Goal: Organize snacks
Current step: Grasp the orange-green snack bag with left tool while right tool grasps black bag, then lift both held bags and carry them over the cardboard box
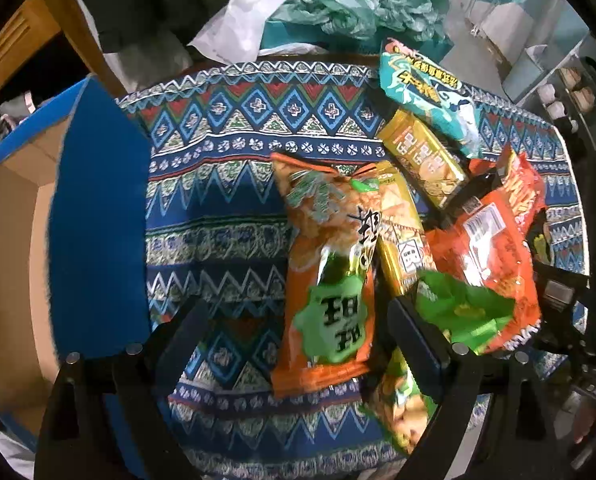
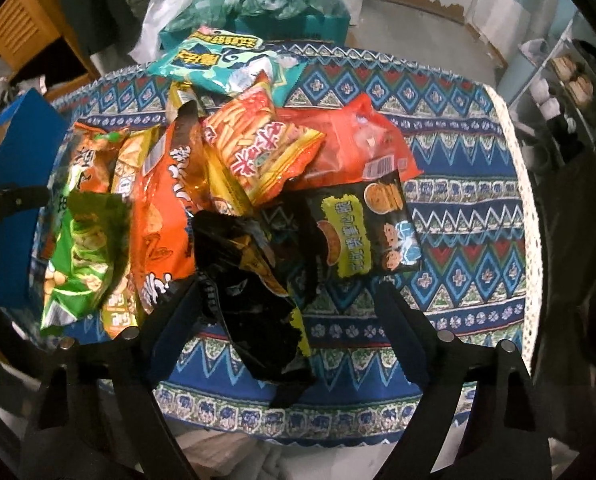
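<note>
A heap of snack packets lies on a blue patterned tablecloth. In the left wrist view my left gripper is open, its fingers either side of an orange and green packet. A green packet, a red-orange packet, a gold packet and a teal packet lie to its right. In the right wrist view my right gripper is open over a crumpled black packet. A black and yellow packet lies just beyond it.
An open cardboard box with blue outer walls stands at the table's left edge, also showing in the right wrist view. Plastic bags and teal paper pile behind the table. Shelves stand at the right. The tablecloth's lace edge marks the right side.
</note>
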### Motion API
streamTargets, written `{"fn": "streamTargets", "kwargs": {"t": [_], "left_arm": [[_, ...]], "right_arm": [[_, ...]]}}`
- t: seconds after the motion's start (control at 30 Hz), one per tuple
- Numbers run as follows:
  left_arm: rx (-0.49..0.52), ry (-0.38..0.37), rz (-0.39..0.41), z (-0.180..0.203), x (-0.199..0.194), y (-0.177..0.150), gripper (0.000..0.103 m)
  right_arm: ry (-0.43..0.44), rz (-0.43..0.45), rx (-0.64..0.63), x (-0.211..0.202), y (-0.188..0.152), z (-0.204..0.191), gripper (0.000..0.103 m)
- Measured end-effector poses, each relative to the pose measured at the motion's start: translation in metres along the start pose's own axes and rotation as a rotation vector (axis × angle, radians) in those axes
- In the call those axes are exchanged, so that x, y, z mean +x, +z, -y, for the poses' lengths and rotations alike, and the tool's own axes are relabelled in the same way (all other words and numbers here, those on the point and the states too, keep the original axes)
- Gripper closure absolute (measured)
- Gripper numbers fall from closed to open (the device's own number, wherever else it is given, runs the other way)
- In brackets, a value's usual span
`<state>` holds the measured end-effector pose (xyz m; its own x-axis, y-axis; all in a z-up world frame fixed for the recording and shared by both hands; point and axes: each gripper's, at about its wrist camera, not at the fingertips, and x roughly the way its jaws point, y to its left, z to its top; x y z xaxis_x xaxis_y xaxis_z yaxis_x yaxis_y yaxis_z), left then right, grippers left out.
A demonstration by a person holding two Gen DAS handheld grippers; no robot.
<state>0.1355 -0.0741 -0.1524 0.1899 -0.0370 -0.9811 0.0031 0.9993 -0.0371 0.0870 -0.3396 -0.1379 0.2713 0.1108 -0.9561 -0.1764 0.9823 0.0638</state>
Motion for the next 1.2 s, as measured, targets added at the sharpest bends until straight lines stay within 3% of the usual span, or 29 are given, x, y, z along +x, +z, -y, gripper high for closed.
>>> {"fn": "streamTargets", "kwargs": {"t": [0.1, 0.2, 0.3, 0.37, 0.47, 0.53, 0.6, 0.73, 1.2], "left_arm": [[0.009, 0.011, -0.008, 0.004, 0.01, 0.004, 0.011], [0.023, 0.016, -0.018, 0.008, 0.019, 0.007, 0.011], [0.039, 0.027, -0.038, 0.011, 0.031, 0.009, 0.011], [0.044, 0.031, -0.05, 0.012, 0.038, 0.01, 0.011], [0.024, 0.006, -0.061, 0.009, 0.044, 0.012, 0.027], [-0.014, -0.058, -0.066, 0.006, 0.047, 0.011, 0.046], [-0.045, -0.095, -0.068, 0.002, 0.045, 0.01, 0.056], [-0.025, -0.056, -0.025, 0.002, 0.035, 0.009, 0.063], [-0.026, -0.052, 0.064, -0.018, -0.022, -0.009, 0.065]], "right_arm": [[0.011, 0.002, 0.021, 0.003, 0.001, 0.006, 0.017], [0.023, -0.004, 0.041, 0.009, 0.004, 0.01, 0.037], [0.038, -0.021, 0.06, 0.018, 0.005, 0.012, 0.044], [0.043, -0.021, 0.053, 0.022, 0.005, 0.009, 0.056], [0.069, -0.022, 0.049, 0.025, 0.006, 0.005, 0.066], [0.072, -0.019, 0.045, 0.025, 0.006, 0.003, 0.07], [0.076, -0.012, 0.049, 0.023, 0.006, 0.002, 0.076], [0.074, 0.02, 0.057, 0.014, 0.007, 0.002, 0.077], [0.065, 0.155, 0.053, -0.042, 0.012, -0.022, 0.077]]}}
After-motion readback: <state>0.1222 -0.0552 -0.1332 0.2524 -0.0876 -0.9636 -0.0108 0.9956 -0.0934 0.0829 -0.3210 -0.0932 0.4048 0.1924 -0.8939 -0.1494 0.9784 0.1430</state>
